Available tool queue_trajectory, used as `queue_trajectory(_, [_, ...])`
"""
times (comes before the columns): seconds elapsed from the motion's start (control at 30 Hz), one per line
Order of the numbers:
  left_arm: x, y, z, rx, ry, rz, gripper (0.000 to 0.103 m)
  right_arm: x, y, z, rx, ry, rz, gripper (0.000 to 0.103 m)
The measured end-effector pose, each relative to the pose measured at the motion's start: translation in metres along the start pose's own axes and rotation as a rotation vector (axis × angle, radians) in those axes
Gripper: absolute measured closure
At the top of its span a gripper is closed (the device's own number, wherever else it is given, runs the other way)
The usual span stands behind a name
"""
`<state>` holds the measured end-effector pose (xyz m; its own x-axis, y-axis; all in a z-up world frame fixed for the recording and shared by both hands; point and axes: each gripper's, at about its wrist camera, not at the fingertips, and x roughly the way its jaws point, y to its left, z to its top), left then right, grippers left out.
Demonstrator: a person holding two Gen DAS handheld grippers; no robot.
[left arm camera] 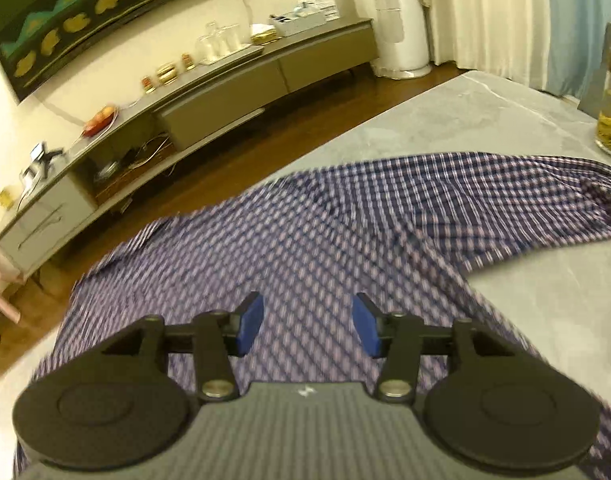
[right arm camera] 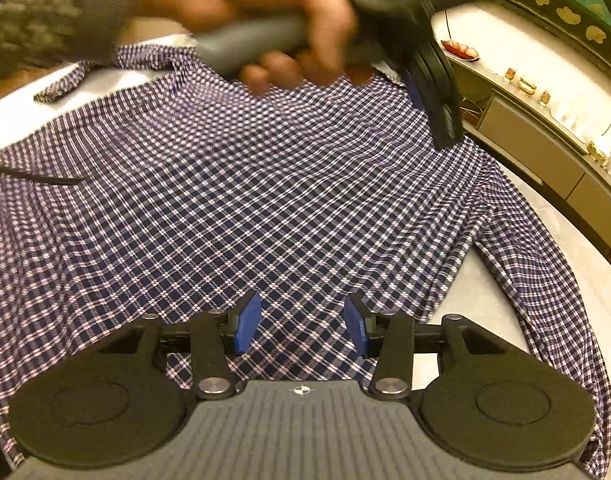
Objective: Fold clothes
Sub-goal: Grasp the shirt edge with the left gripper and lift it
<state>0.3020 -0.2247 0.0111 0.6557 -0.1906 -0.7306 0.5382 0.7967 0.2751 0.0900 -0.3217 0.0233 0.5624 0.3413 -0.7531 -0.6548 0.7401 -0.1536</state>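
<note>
Blue-padded left gripper (left arm camera: pixel 307 326), checked woven shirt (left arm camera: pixel 345 216)

Warm, dim indoor light with a yellow cast. The left wrist view was motion-blurred across the checked shirt (left arm camera: pixel 305 232). In the right wrist view, the hand (right arm camera: pixel 265 20) up top was smeared. Strong fisheye bending curved the sideboard (left arm camera: pixel 185 96). Shadows were soft, with no glare.

Your grippers: black linkage arms w/ silver pivot screws, round black discs, ribbed grey body w/ small white mark, blue fingertip pads (left arm camera: pixel 249 326). Your bare-skinned hand (right arm camera: pixel 273 8); knit-patterned sleeve (right arm camera: pixel 33 4).
</note>
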Motion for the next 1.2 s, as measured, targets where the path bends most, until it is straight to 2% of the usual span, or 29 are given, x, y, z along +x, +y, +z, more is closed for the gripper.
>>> queue_trajectory(0.1, [-0.032,0.007,-0.038,-0.048,0.006,0.0,0.051,0.014,0.011,0.002,0.01,0.01,-0.029,0.05])
queue_trajectory(0.17, [-0.056,0.015,-0.076,-0.091,0.009,-0.02,0.051,0.022,0.018,0.003,0.027,0.006,-0.035,0.044])
queue_trajectory(0.3, [-0.094,0.044,-0.162,-0.2,0.049,-0.033,0.051,0.029,0.024,0.001,0.126,0.015,-0.006,0.043])
queue_trajectory(0.37, [-0.104,0.061,-0.202,-0.239,0.086,0.006,0.051,0.029,0.022,0.0,0.161,0.03,0.007,0.045])
queue_trajectory(0.47, [-0.119,0.091,-0.243,-0.288,0.122,0.03,0.051,0.021,0.024,-0.006,0.148,0.074,0.009,0.045])
queue_trajectory(0.5, [-0.125,0.103,-0.255,-0.304,0.127,0.041,0.051,0.017,0.026,-0.008,0.138,0.091,0.006,0.045])
queue_trajectory(0.57, [-0.148,0.139,-0.278,-0.366,0.087,0.064,0.049,0.008,0.036,-0.017,0.118,0.123,-0.014,0.045])
queue_trajectory(0.67, [-0.178,0.202,-0.32,-0.451,0.04,0.302,0.032,-0.013,0.055,-0.029,0.084,0.169,-0.068,0.043])
queue_trajectory(0.73, [-0.177,0.246,-0.347,-0.498,0.098,0.52,0.028,-0.015,0.069,-0.021,0.04,0.181,-0.158,0.042])
queue_trajectory(0.77, [-0.173,0.262,-0.358,-0.523,0.135,0.581,0.028,-0.014,0.078,-0.011,0.02,0.171,-0.187,0.041])
queue_trajectory(0.87, [-0.153,0.291,-0.375,-0.569,0.173,0.518,0.028,0.002,0.111,0.035,-0.039,0.124,-0.141,0.03])
queue_trajectory(0.93, [-0.139,0.298,-0.38,-0.571,0.177,0.459,0.028,0.02,0.134,0.07,-0.08,0.101,-0.088,0.029])
queue_trajectory(0.97, [-0.135,0.303,-0.378,-0.569,0.178,0.458,0.027,0.031,0.138,0.084,-0.064,0.097,-0.066,0.027])
queue_trajectory(1.03, [-0.128,0.314,-0.376,-0.554,0.172,0.454,0.052,0.054,0.144,0.113,-0.033,0.091,-0.021,0.027])
queue_trajectory(1.07, [-0.123,0.32,-0.374,-0.526,0.176,0.469,0.079,0.065,0.147,0.127,-0.017,0.087,0.001,0.027])
queue_trajectory(1.1, [-0.117,0.33,-0.376,-0.501,0.193,0.525,0.097,0.076,0.151,0.141,-0.002,0.084,0.023,0.027])
queue_trajectory(1.13, [-0.111,0.34,-0.377,-0.476,0.21,0.582,0.097,0.087,0.154,0.155,0.014,0.08,0.046,0.027])
queue_trajectory(1.2, [-0.105,0.368,-0.378,-0.472,0.214,0.775,0.098,0.11,0.16,0.183,0.049,0.076,0.091,0.027])
